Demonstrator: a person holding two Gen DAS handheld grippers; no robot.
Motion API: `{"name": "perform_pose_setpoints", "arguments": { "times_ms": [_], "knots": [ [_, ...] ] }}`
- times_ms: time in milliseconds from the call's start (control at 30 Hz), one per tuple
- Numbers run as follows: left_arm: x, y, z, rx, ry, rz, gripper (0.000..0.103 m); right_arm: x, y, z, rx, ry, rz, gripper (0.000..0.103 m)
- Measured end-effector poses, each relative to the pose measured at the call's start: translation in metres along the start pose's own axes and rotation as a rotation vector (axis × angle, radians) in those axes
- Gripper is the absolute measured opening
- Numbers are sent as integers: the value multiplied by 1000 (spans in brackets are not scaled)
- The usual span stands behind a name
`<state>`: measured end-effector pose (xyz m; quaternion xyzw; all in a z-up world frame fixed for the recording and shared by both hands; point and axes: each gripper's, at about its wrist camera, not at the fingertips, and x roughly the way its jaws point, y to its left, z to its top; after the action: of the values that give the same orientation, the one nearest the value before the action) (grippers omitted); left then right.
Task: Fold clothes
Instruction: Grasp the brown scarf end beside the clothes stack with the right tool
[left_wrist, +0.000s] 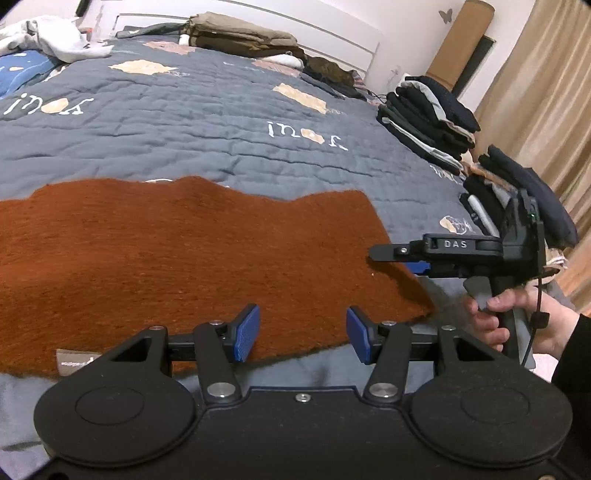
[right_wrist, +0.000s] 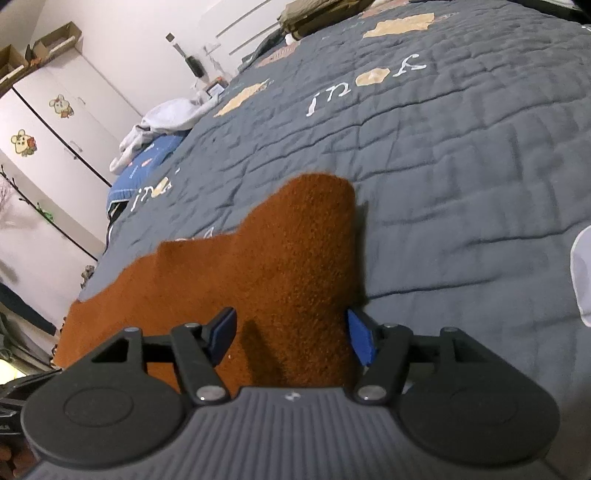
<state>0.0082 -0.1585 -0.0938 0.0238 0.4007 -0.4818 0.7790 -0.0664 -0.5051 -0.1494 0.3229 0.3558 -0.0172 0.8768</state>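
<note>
**A:** Where's the thing they're folding?

**B:** The rust-brown fuzzy garment (left_wrist: 177, 258) lies spread flat on the grey quilted bedspread (left_wrist: 207, 122), near the edge of the bed closest to the person. A small grey label (left_wrist: 75, 363) shows at its near left corner.

**A:** And the left gripper (left_wrist: 302, 338)?

**B:** Hovering over the garment's near edge, blue pads (left_wrist: 246, 332) apart, with nothing pinched between them. The cloth lies beneath it.

**A:** The right one?

**B:** The right gripper (right_wrist: 291, 339) sits at the garment's right-hand end. Its jaws stand wide apart. A raised strip of the brown cloth runs between the fingers, but the pads aren't pressing on it; I can see a gap on the left side. From the left wrist view you see that gripper side-on, with the person's hand (left_wrist: 517, 321) wrapped round its handle and a dark sleeve behind.

**A:** Anything else on the bed?

**B:** Two stacks of folded dark clothes (left_wrist: 428, 122) along the right edge, some khaki folded items (left_wrist: 236, 35) by the headboard, and a rumpled white garment (left_wrist: 48, 37) in the far left corner, beside something blue.
</note>
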Motion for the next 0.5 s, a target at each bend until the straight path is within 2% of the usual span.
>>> {"name": "perform_pose_setpoints", "arguments": {
  "times_ms": [400,500],
  "knots": [
    [6,-6,3,6,5,-3,53,12,-9,6,70,13,46,65],
    [14,-7,4,14,23,5,53,11,-11,8,99,14,44,58]
  ]
}}
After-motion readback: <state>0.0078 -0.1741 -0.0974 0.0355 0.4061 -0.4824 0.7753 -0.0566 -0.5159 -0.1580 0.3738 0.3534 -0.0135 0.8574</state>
